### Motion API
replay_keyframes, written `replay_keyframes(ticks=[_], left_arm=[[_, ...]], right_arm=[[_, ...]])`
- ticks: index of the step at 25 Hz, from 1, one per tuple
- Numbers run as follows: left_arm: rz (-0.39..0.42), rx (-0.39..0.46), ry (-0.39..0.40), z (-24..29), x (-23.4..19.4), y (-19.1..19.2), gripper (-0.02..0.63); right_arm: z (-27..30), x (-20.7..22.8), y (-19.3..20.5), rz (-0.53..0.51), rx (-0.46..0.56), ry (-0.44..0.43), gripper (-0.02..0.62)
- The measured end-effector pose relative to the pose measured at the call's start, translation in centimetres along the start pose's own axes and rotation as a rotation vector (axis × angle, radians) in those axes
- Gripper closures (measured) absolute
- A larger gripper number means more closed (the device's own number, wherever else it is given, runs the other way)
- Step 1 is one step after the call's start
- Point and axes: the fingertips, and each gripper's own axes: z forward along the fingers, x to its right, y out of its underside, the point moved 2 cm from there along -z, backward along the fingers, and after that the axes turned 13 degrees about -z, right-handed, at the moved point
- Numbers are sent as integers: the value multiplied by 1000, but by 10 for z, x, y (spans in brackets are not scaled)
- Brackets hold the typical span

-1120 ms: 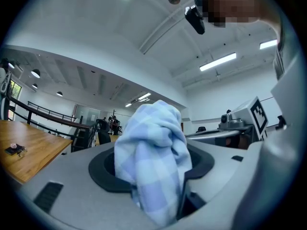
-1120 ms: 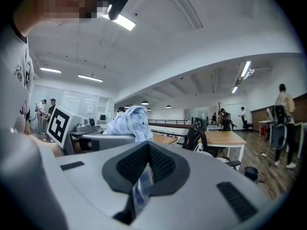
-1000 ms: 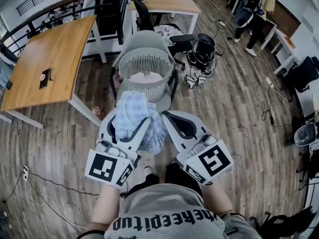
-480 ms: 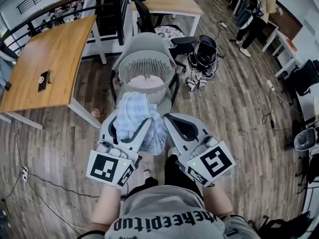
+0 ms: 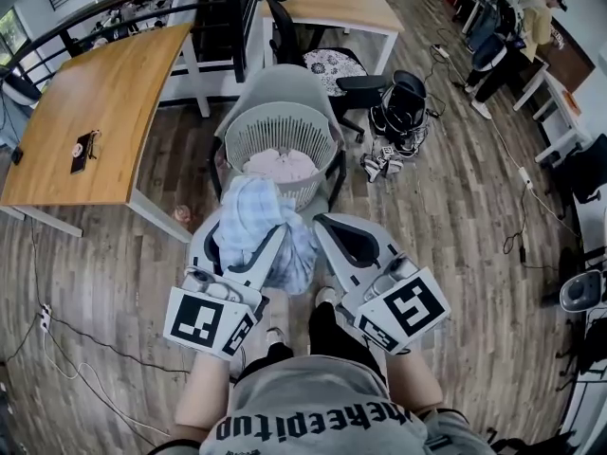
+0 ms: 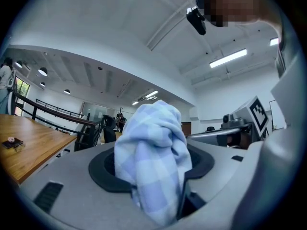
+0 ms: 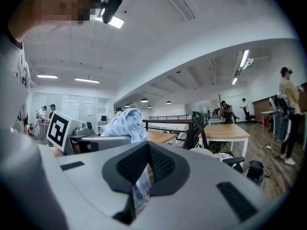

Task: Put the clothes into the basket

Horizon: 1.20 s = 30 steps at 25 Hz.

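A light-blue checked cloth [image 5: 251,218] is bundled between the jaws of my left gripper [image 5: 242,237], which is shut on it. In the left gripper view the cloth [image 6: 153,147] bulges up out of the left gripper [image 6: 153,178]. My right gripper [image 5: 334,231] is beside it. In the right gripper view the right gripper [image 7: 144,176] is shut on a thin fold of the same cloth [image 7: 140,188]. The grey slatted basket [image 5: 256,133] stands on a grey chair [image 5: 280,81] just beyond both grippers. Pinkish clothes [image 5: 280,166] lie inside it.
A wooden table [image 5: 95,112] stands at the left and a black office chair [image 5: 332,64] behind the basket. Black bags [image 5: 403,102] lie on the wood floor to the right. People stand at the far right [image 5: 512,27]. Cables run along the floor [image 5: 57,344].
Both grippers, still holding the blue cloth, have come a little nearer to the basket, which now sits lower and closer in the head view.
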Motion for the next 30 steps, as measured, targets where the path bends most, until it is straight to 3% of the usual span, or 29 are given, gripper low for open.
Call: replay_keyframes(ticks=[30], left_arm=[[-13, 32, -167, 103, -10, 12, 331]], right_arm=[[42, 111, 29, 0, 9, -174, 586]])
